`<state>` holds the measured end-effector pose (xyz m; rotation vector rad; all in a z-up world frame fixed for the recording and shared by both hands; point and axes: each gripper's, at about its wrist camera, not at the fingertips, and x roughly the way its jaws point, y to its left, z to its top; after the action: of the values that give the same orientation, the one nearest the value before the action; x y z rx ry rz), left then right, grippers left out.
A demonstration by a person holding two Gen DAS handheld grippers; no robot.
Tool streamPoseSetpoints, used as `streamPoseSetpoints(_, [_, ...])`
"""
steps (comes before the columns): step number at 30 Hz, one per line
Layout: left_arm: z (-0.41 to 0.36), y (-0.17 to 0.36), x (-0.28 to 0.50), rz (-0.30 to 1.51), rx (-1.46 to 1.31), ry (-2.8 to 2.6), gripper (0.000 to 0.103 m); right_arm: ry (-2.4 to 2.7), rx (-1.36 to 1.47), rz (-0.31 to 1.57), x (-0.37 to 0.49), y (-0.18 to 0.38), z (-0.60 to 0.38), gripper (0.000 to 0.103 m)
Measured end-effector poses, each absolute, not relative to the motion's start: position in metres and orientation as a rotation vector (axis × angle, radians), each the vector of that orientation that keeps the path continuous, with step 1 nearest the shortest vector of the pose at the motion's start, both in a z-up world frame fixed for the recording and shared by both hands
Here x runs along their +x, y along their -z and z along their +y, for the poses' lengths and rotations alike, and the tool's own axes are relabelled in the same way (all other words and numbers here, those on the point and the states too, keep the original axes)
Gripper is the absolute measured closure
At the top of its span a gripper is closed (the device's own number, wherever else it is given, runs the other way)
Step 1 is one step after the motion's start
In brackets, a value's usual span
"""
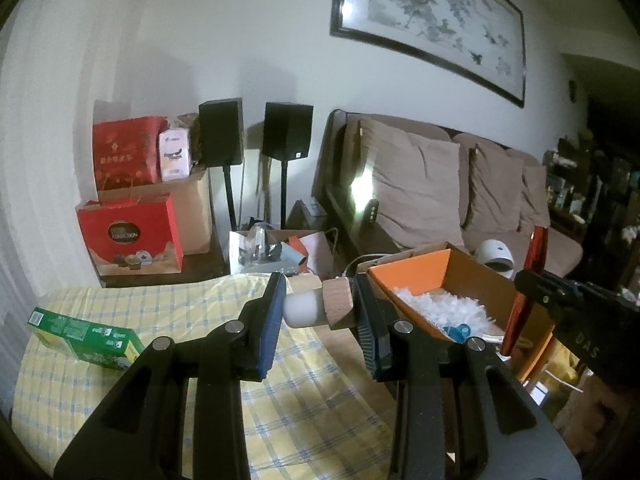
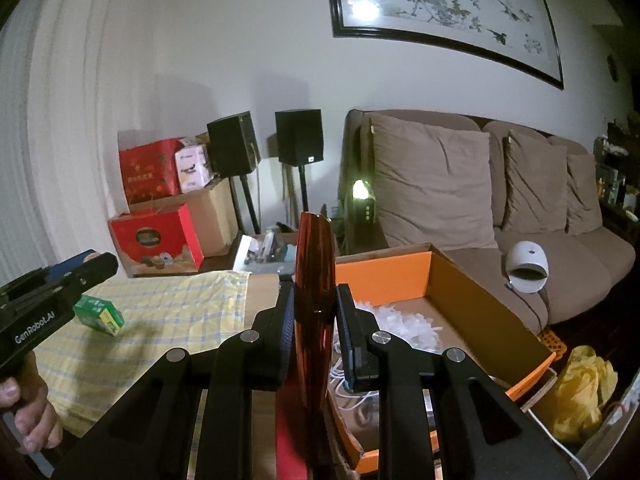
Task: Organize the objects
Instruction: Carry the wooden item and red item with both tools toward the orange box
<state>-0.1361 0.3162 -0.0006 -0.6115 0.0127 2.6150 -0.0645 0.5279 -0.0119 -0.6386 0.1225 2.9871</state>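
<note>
Both jaws loaded: left gripper (image 1: 320, 308) clamps a small wood-and-white lamp (image 1: 318, 306); right gripper (image 2: 314, 312) pinches a red case (image 2: 314, 272); orange box (image 2: 384, 276) waits ahead; green carton (image 1: 86, 338) remains on the table (image 1: 200, 320).

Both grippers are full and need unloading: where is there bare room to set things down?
Free: the yellow checked tablecloth between the green carton and the orange cardboard box. Crowded: inside that box, white shredded filler and cables cover the floor.

Table (image 1: 352, 360) w/ yellow check cloth (image 1: 168, 316): green box (image 1: 86, 338), orange box (image 1: 408, 270)
</note>
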Motion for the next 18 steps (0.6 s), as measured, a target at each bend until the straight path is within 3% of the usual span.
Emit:
streamPoseSetpoints(8, [0.326,-0.008,-0.134,0.004,-0.603,-2.577,0.071,-2.931,-0.632,0.095,-0.062,0.012,0.538,0.083])
streamPoseSetpoints(18, [0.342,-0.007,-0.131,-0.007,-0.605,-2.509,0.071,-2.936,-0.627,0.195,-0.057,0.010,0.558,0.083])
